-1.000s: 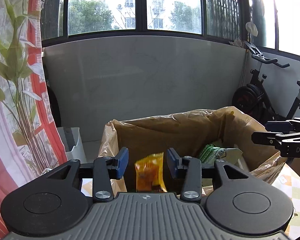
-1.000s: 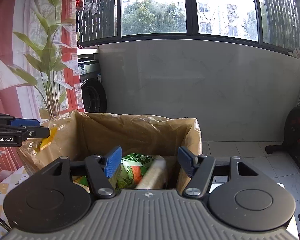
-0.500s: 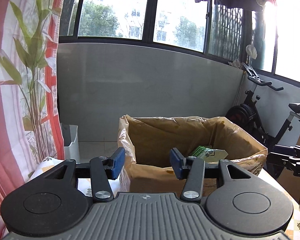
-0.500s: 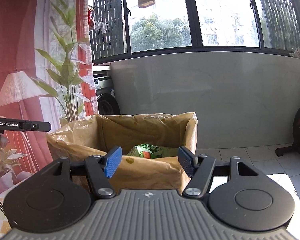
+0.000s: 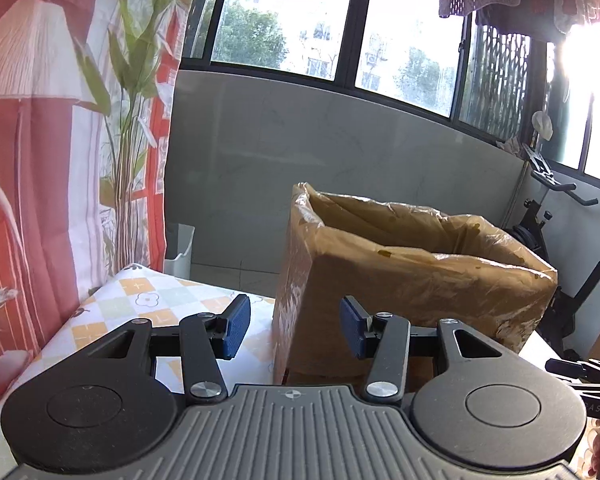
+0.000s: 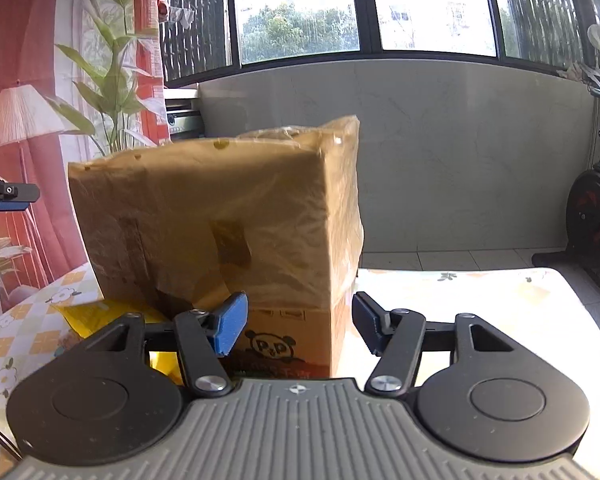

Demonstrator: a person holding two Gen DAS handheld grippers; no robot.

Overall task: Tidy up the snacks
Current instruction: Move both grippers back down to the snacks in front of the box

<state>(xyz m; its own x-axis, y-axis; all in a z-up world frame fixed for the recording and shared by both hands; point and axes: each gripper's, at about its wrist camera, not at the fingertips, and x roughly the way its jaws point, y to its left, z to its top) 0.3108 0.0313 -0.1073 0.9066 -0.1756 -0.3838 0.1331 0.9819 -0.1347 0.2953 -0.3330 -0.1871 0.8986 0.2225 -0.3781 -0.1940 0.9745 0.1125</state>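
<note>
**Both grippers empty beside the lined snack box**

The left gripper (image 5: 294, 328) and right gripper (image 6: 298, 326) each stand wide open, holding nothing. The cardboard box (image 6: 228, 224), lined with a plastic bag (image 5: 420, 232), sits on the patterned tablecloth (image 5: 140, 300); its contents are hidden. A yellow snack packet (image 6: 96, 314) lies touching the box's base. Likely risk: a low reach for the packet nudges the box or snags the loose liner.
</note>
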